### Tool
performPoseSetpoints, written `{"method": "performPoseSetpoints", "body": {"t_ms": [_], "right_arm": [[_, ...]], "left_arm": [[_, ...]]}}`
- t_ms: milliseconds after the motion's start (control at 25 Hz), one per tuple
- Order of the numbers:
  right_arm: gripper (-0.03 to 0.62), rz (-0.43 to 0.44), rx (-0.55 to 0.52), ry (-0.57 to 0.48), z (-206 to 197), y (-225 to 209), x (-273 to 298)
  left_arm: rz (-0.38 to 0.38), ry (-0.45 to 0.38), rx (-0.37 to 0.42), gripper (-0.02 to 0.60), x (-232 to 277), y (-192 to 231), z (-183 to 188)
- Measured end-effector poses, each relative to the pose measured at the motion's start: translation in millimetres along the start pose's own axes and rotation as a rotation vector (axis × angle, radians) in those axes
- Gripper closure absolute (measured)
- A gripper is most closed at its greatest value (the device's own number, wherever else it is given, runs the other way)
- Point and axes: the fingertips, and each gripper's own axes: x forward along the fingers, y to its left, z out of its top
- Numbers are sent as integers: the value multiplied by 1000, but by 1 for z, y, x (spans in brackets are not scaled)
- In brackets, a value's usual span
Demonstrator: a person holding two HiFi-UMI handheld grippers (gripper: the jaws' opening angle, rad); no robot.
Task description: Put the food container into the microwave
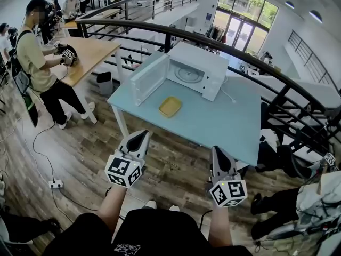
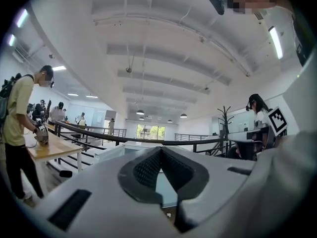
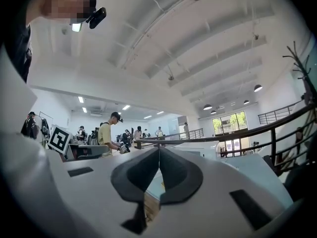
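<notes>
A shallow yellow food container (image 1: 170, 106) lies on the light blue table (image 1: 229, 127), just in front of the white microwave (image 1: 200, 68). The microwave's door (image 1: 149, 79) hangs open to the left and its glass turntable shows inside. My left gripper (image 1: 144, 134) and right gripper (image 1: 214, 149) hover well short of the table's near edge, over the wooden floor. Both are shut with nothing between their jaws. In the left gripper view the left gripper (image 2: 161, 150) points at the table, tips touching. In the right gripper view the right gripper (image 3: 159, 148) is likewise closed.
A curved black railing (image 1: 256, 52) runs behind the table. A person (image 1: 40, 68) stands at a wooden desk (image 1: 88, 55) on the left. Cables and a power strip (image 1: 55, 184) lie on the floor. Dark bags (image 1: 287, 161) and gear sit at the right.
</notes>
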Motion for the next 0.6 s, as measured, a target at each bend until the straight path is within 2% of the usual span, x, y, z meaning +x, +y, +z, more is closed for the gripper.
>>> {"method": "performPoseSetpoints", "body": {"t_ms": [600], "right_arm": [[588, -48, -15, -18, 10, 9, 26]], "left_arm": [[-54, -44, 13, 574, 10, 32, 26]]}}
